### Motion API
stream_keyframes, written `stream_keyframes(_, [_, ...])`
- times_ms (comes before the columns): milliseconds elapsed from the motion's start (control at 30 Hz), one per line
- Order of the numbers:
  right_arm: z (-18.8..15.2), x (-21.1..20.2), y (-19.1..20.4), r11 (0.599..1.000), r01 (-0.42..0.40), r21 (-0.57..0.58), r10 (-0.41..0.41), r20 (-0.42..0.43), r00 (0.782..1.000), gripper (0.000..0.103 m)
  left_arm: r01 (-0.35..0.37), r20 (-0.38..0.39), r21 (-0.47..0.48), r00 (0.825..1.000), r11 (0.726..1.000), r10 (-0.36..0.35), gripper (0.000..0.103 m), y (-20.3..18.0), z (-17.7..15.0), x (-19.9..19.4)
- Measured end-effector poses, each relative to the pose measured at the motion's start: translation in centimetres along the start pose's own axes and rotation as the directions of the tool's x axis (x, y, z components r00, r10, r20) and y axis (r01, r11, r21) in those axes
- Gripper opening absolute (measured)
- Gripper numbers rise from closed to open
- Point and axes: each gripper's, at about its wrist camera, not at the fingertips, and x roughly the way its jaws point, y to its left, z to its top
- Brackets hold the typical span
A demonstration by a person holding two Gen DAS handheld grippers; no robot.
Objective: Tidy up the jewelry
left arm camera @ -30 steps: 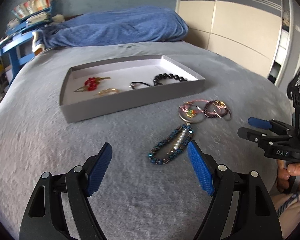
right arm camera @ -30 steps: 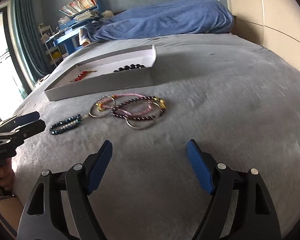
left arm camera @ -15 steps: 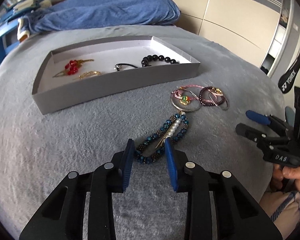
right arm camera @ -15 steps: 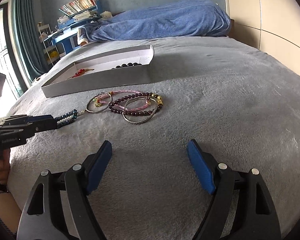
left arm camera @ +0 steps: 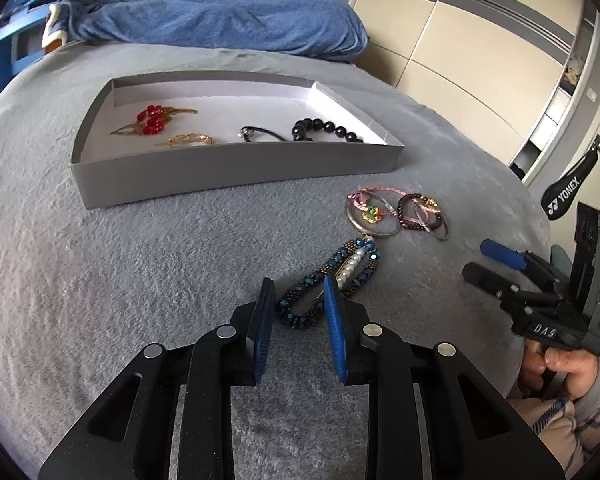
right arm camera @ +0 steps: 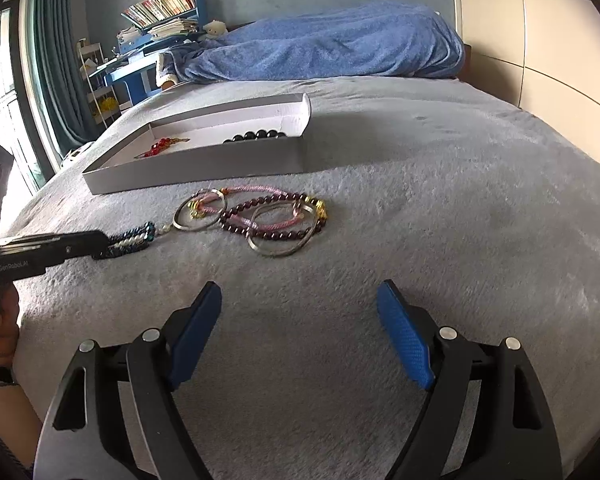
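Observation:
A blue beaded bracelet with white pearls (left arm camera: 332,280) lies on the grey bed cover; it also shows in the right wrist view (right arm camera: 134,238). My left gripper (left arm camera: 298,288) has its jaws narrowed around the bracelet's near end, with a gap still between the pads. A grey tray (left arm camera: 236,168) behind it holds a red brooch (left arm camera: 150,120), a gold piece (left arm camera: 190,140) and a black bead bracelet (left arm camera: 326,130). Silver, pink and maroon bracelets (right arm camera: 268,216) lie in a pile to the right. My right gripper (right arm camera: 300,296) is open and empty, short of the pile.
A blue blanket (left arm camera: 220,20) lies along the far side of the bed. A blue desk with books (right arm camera: 156,20) stands at the back left. Beige wardrobe doors (left arm camera: 480,60) stand on the right. The tray also shows in the right wrist view (right arm camera: 204,168).
My left gripper has moved forward to the blue bracelet and narrowed from wide open to a small gap around its near end. The right gripper stayed open and edged closer to the pile.

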Motion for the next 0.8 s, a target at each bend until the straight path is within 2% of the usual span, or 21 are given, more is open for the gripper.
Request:
stream_keyframes(233, [2.2,1.2,-0.8,1.000,0.025,-0.005,-0.025,-0.038,0.999,0.077,-0.069,-0.015,0.050,0.997,0.996,0.070,0.018,-0.9,0.0,0.5])
stream_keyframes(300, [2.5,1.8,-0.7,1.000,0.023,-0.014,-0.024,-0.058,0.998,0.070,-0.078,-0.007,0.050,0.997,0.996,0.078,0.010,-0.9,-0.1,0.4])
stream_keyframes(433, [3.1,2.7,-0.9,1.000,0.017,0.004,-0.017,-0.089,0.996,0.056,-0.078,0.021,0.053,0.997,0.996,0.077,0.008,-1.0,-0.3,-0.2])
stream_keyframes(467, [3.2,3.0,-1.0,1.000,0.014,0.010,-0.013,-0.096,0.995,0.045,-0.078,0.026,0.056,0.997,0.995,0.077,0.008,-1.0,-0.3,-0.3])
stream_keyframes(567, [3.0,3.6,-1.3,1.000,-0.001,0.022,0.003,-0.117,0.993,0.024,-0.075,0.033,0.049,0.997,0.996,0.074,0.008,-0.9,-0.3,-0.5])
stream_keyframes(667, [3.0,3.6,-1.7,0.999,-0.020,0.046,0.025,-0.118,0.993,0.010,-0.073,0.044,0.039,0.996,0.997,0.072,0.008,-0.7,-0.3,-0.7])
stream_keyframes(800, [2.6,3.0,-2.0,0.998,-0.034,0.055,0.040,-0.109,0.993,0.005,-0.079,0.053,0.033,0.996,0.996,0.077,0.008,-0.7,-0.5,-1.1])
